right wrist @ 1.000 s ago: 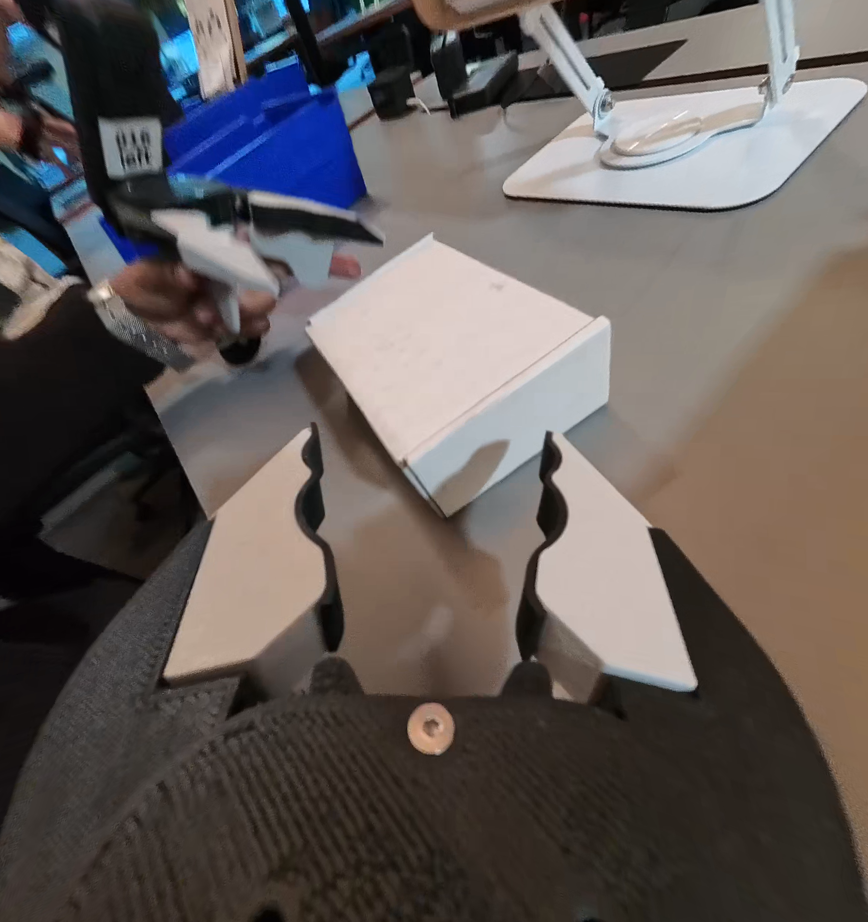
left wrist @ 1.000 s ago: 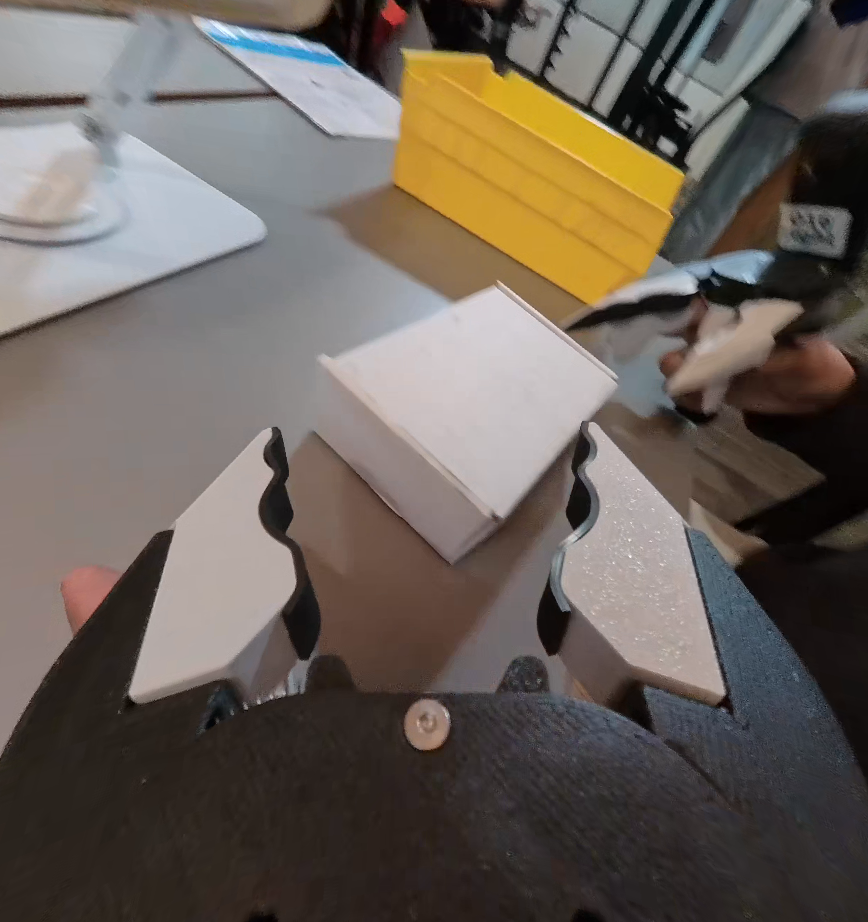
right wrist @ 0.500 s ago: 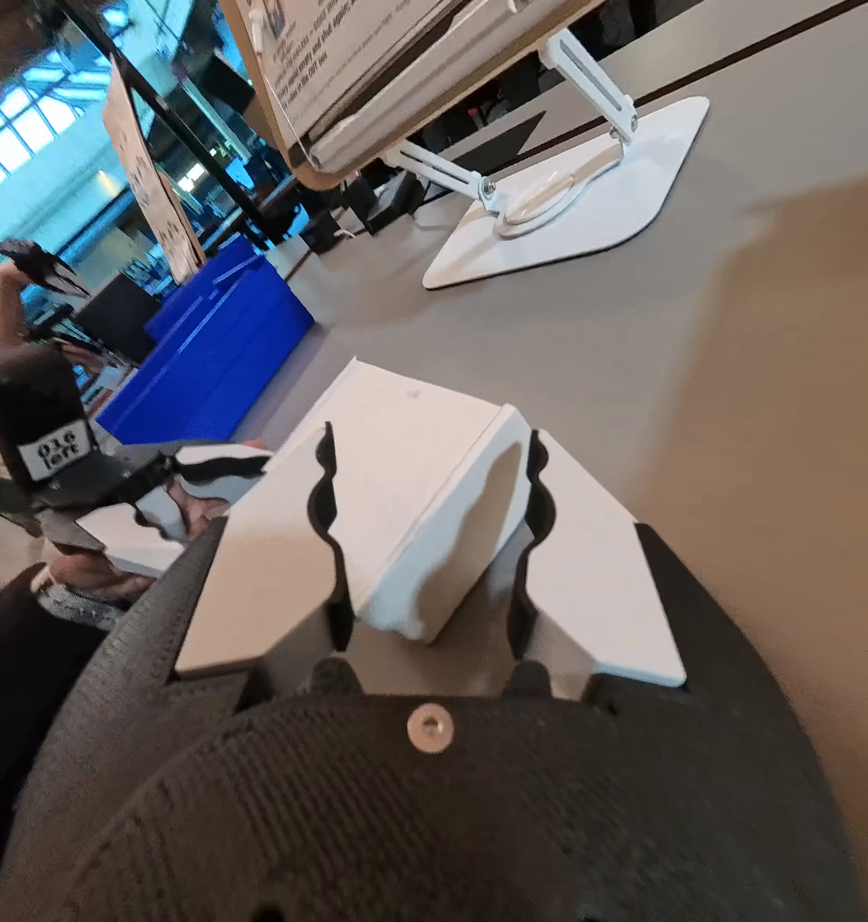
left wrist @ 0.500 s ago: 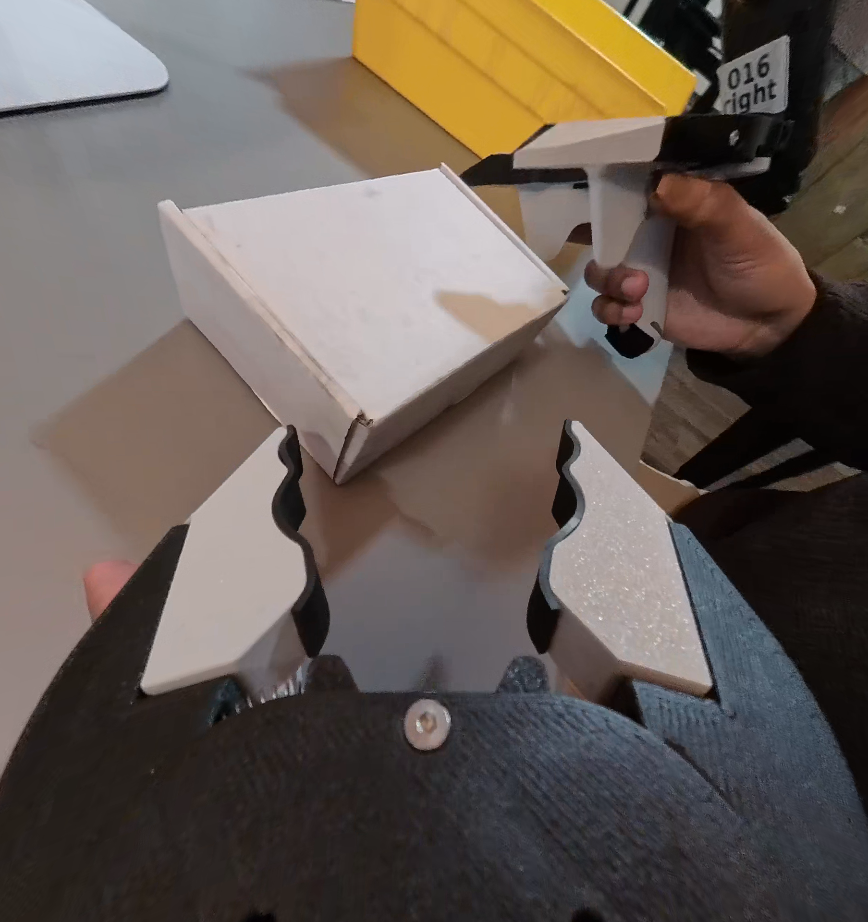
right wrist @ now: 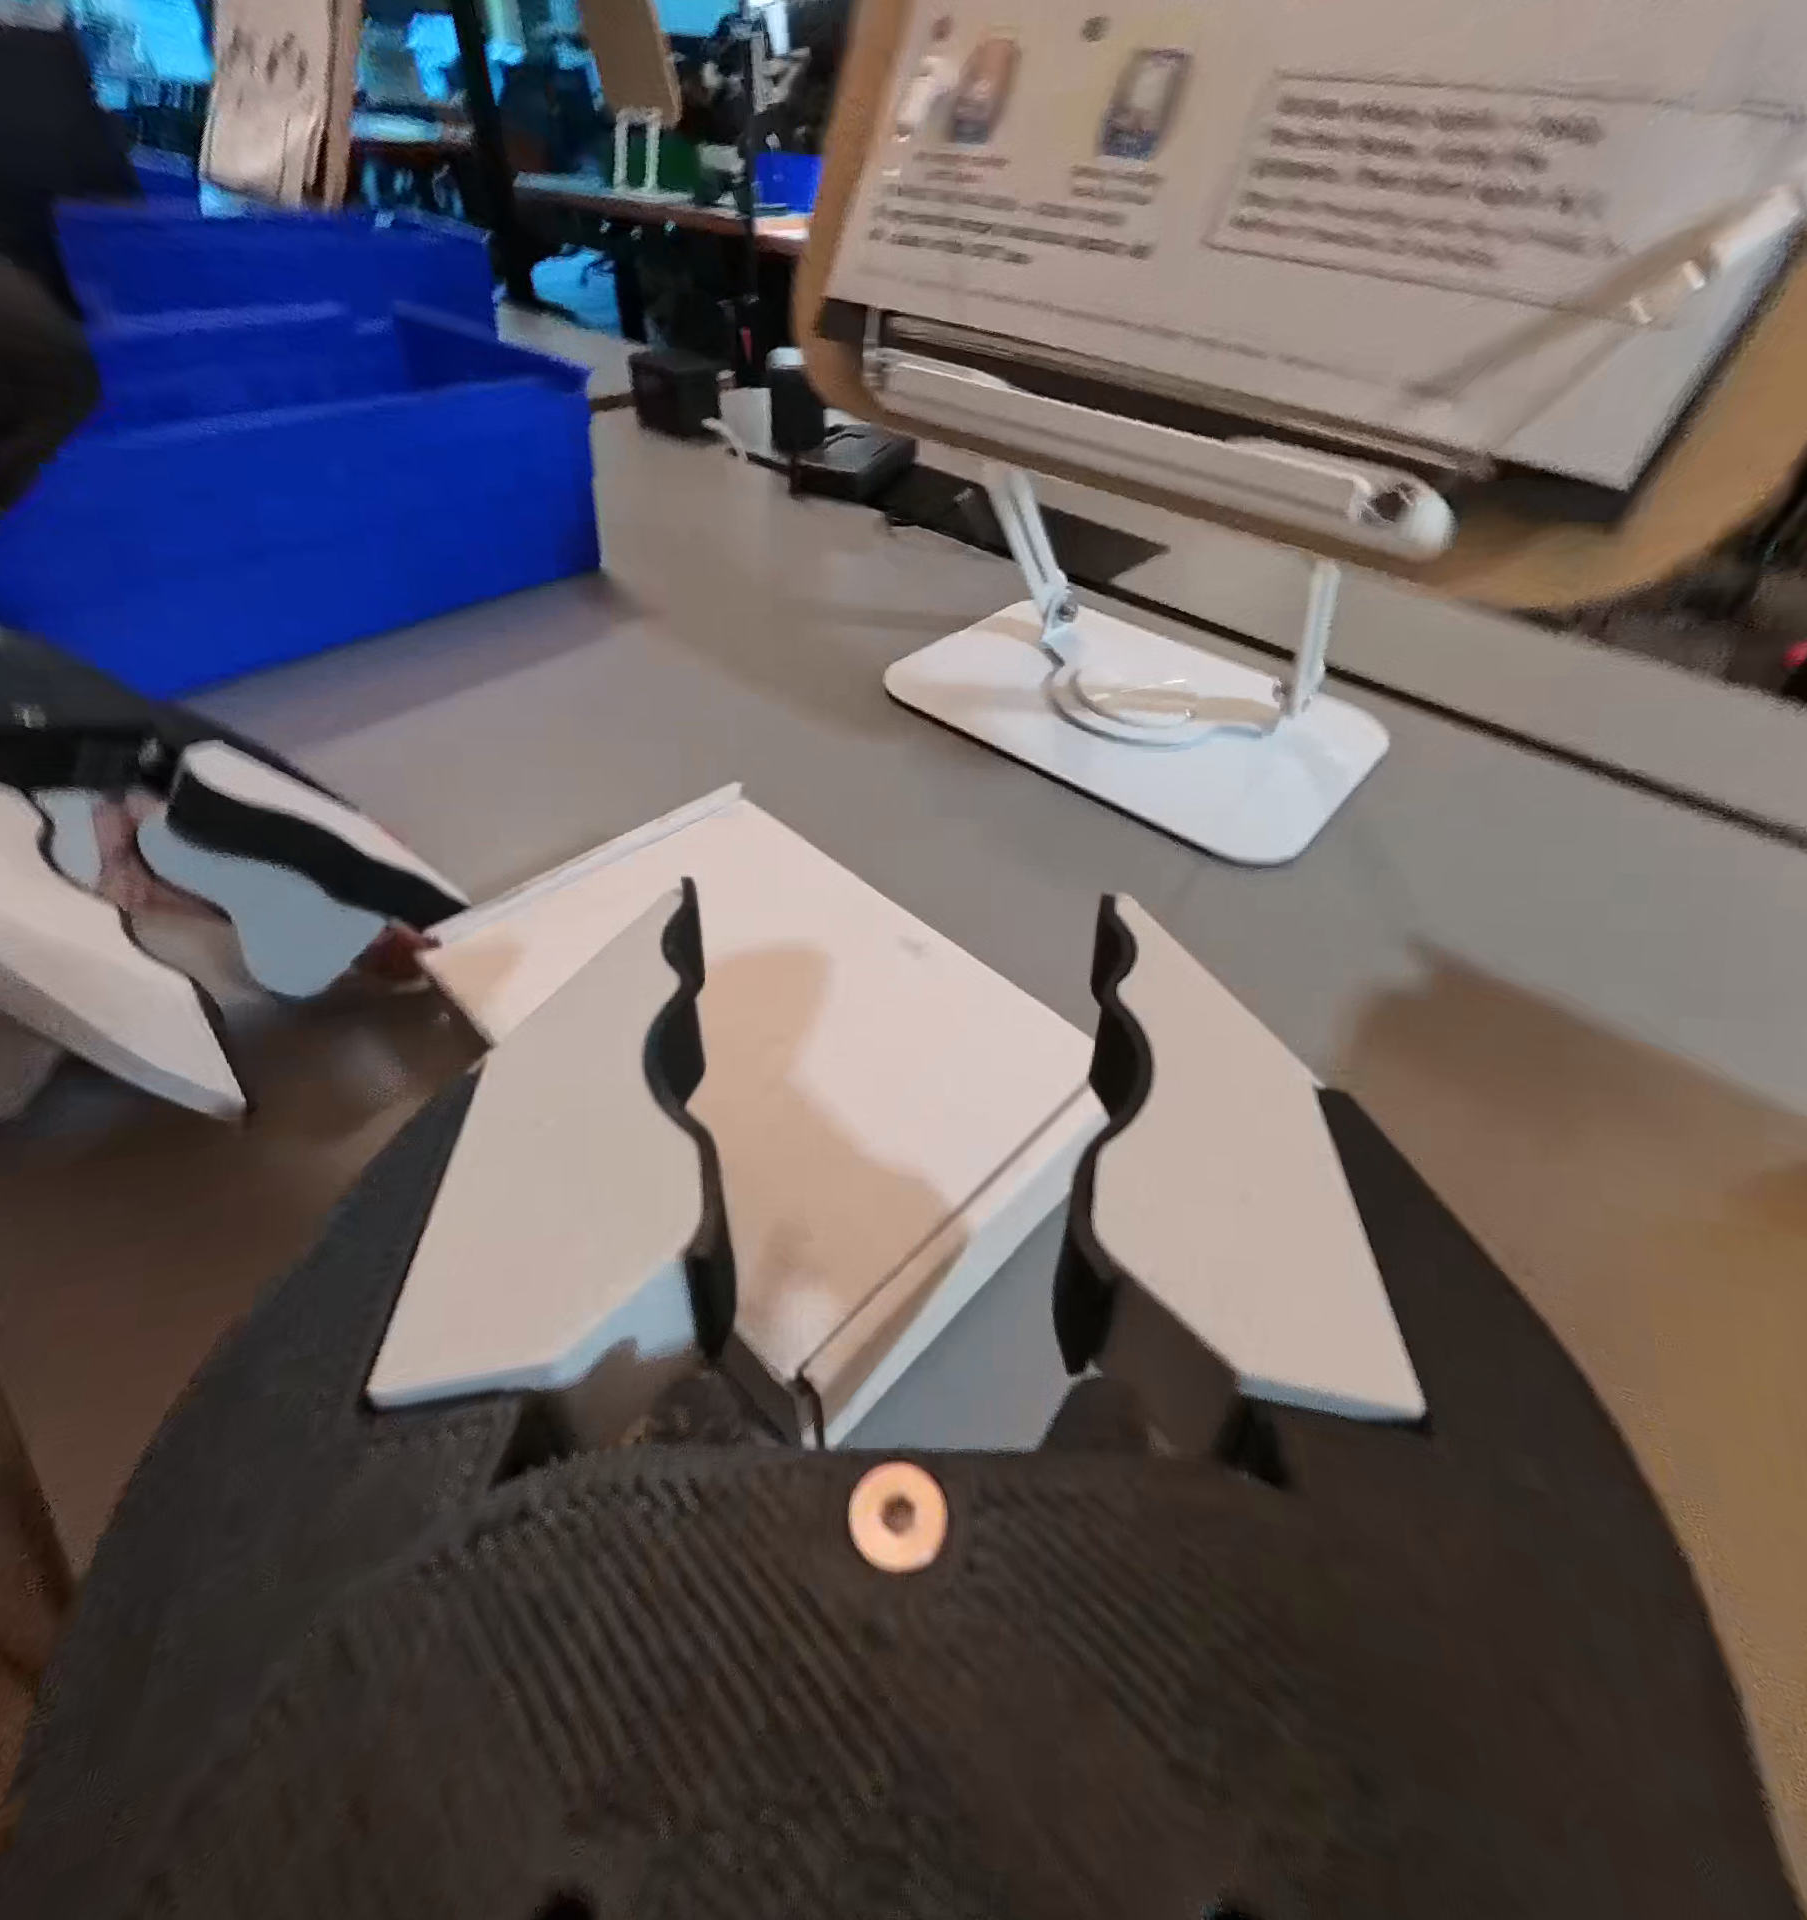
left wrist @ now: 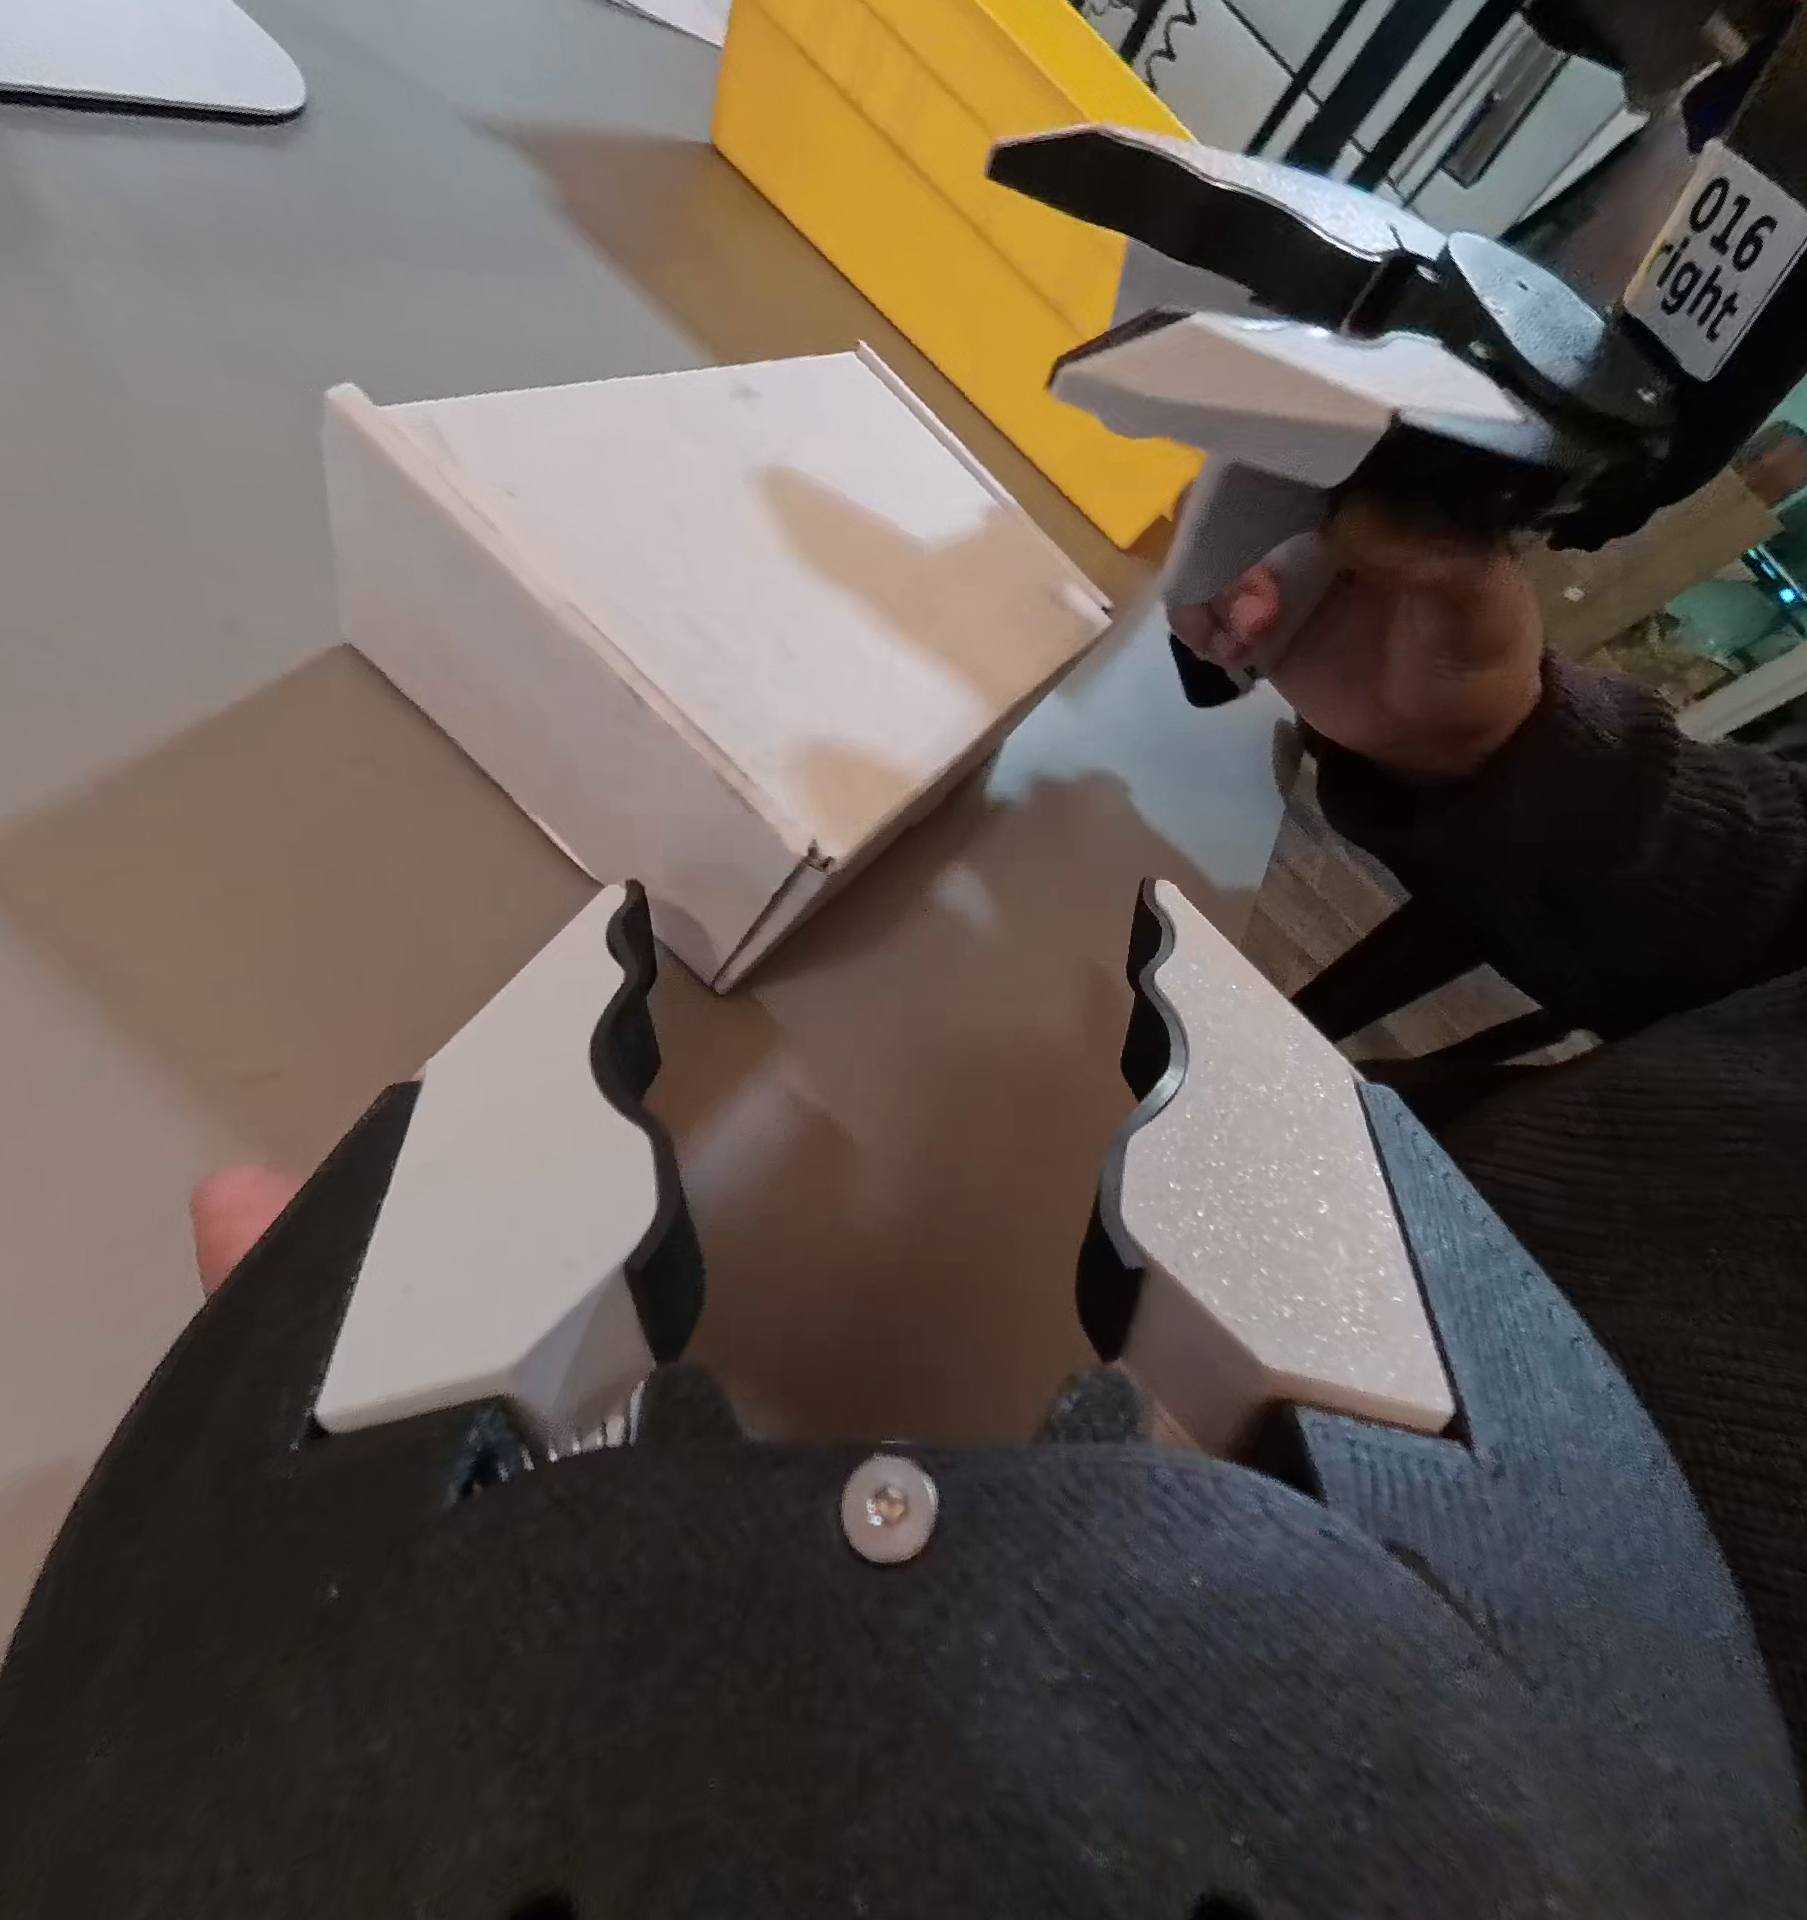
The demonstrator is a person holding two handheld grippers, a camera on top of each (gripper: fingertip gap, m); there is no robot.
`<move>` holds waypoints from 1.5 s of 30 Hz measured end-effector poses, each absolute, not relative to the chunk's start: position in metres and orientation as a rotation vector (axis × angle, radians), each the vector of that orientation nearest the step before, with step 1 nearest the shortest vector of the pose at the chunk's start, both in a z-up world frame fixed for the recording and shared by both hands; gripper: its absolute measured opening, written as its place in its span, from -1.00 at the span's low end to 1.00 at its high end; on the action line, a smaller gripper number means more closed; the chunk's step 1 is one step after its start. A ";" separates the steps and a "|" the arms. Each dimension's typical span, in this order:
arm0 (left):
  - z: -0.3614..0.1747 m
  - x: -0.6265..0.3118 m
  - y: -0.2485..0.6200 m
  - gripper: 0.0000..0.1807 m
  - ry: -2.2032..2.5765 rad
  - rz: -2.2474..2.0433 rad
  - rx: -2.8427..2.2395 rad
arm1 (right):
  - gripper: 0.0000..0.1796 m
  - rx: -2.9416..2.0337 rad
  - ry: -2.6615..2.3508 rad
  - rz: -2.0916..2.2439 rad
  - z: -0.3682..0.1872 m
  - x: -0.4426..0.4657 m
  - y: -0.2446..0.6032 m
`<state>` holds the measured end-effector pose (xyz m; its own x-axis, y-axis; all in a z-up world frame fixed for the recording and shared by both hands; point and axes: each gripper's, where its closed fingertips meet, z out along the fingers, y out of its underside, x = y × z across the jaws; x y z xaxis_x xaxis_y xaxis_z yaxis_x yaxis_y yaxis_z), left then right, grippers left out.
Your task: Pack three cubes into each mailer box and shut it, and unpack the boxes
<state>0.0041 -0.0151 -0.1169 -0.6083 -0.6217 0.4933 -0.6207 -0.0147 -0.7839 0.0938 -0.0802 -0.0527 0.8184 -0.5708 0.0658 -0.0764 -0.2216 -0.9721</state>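
A shut white mailer box [left wrist: 712,623] lies on the grey-brown table. My left gripper [left wrist: 894,904] is open and empty, and its left fingertip is just short of the box's near corner. My right gripper [left wrist: 1029,265] shows in the left wrist view, held above the box's far right edge with its fingers apart. In the right wrist view, my right gripper [right wrist: 894,899] is open, and the box [right wrist: 857,1039] shows with its lid and near corner between the fingers. I cannot tell whether they touch. The left gripper [right wrist: 338,1003] is at the box's left end. No cubes are in view.
A yellow bin [left wrist: 930,208] stands just behind the box. Blue bins [right wrist: 286,499] stand at the far left. A document stand with a white base [right wrist: 1190,748] holds a printed board [right wrist: 1294,208] behind the box. The table edge [left wrist: 1263,852] runs close to the box's right.
My right gripper has moved in over the box, so the box's corner now sits deeper between its fingers. My left gripper has come slightly closer to the box's near corner. Both stay open.
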 end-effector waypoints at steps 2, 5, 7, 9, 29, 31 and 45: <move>-0.119 0.007 -0.012 0.00 2.187 -1.741 -1.435 | -0.06 -1.722 0.647 -0.379 -0.058 0.101 -0.093; -0.122 0.014 -0.009 0.09 2.172 -1.705 -1.465 | 0.01 -1.703 0.810 -0.165 -0.080 0.102 -0.104; -0.123 0.018 -0.007 0.12 2.165 -1.655 -1.454 | 0.02 -1.668 0.881 -0.042 -0.087 0.099 -0.107; -0.126 0.019 -0.008 0.11 2.193 -1.606 -1.435 | 0.02 -1.637 0.921 0.035 -0.090 0.097 -0.108; -0.125 0.028 -0.014 -0.33 2.152 -1.052 -0.793 | -0.19 -1.515 1.017 0.415 -0.096 0.084 -0.111; -0.116 0.033 -0.010 -0.48 2.050 -0.982 -0.683 | -0.19 -1.482 1.033 0.462 -0.096 0.084 -0.112; -0.104 0.038 -0.005 -0.65 1.904 -0.783 -0.441 | -0.18 -1.548 1.028 0.549 -0.108 0.079 -0.110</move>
<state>0.0379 -0.0047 -0.1037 -0.4433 -0.6060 -0.6605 0.0344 0.7248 -0.6881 0.0785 -0.1101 -0.1076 0.5084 -0.3115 -0.8028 -0.8403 0.0243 -0.5415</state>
